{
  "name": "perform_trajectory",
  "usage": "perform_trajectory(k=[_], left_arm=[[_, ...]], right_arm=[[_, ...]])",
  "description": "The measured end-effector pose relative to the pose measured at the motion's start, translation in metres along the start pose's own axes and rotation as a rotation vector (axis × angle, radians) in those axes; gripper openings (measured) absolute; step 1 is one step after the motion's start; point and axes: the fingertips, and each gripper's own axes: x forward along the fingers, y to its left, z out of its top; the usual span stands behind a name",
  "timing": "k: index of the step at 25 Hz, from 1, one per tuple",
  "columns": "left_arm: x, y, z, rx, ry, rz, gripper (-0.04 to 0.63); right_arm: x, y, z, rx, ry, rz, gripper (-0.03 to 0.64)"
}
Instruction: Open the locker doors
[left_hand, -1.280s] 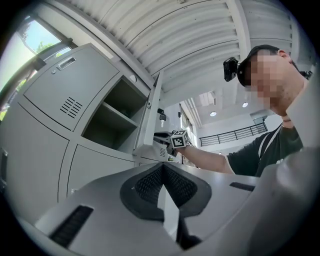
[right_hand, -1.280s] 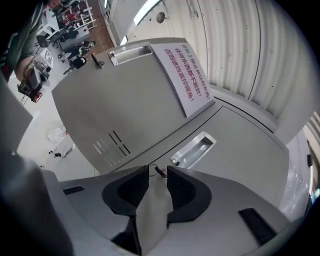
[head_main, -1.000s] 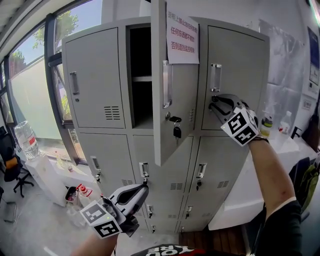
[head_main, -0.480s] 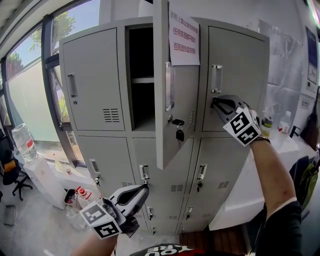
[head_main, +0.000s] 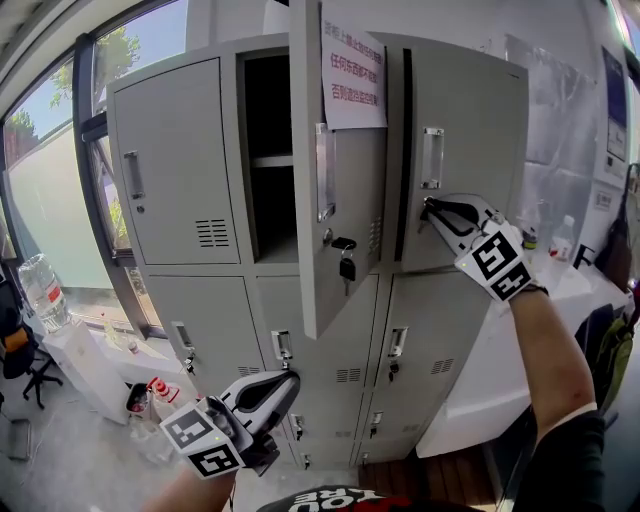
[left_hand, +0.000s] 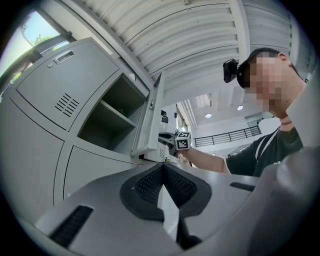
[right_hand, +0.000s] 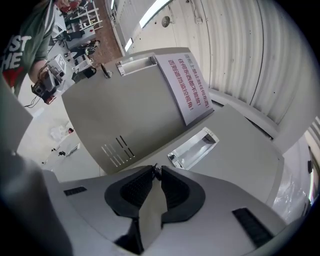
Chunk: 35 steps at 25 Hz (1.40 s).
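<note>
Two right gripper (head_main: 428, 207) fingers, just closed, were clamped on the key (right_hand: 154, 172) under the top-right door's (head_main: 475, 110) handle (head_main: 432, 157), at its left edge; left gripper (head_main: 290, 378) fingers were pressed together, lower.

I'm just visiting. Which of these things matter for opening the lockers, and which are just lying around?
For the job: top right door, its handle, key in its lock, open middle door, shut left door.
Lying about: water jug, office chair, small bottle.
</note>
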Motion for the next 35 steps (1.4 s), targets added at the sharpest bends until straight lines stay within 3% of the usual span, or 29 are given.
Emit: perform_trajectory(k=[18, 35], left_arm=[[0.038, -0.025, -0.026, -0.042, 0.029, -0.084, 0.005], [0.081, -0.053, -0.045, -0.057, 0.05, -0.152, 0.005]], right_arm=[[-0.124, -0.012, 0.0, 0.06, -0.181, 0.063, 0.08], [-0.217, -0.048, -0.046, 0.142, -0.257, 0.04, 0.086]])
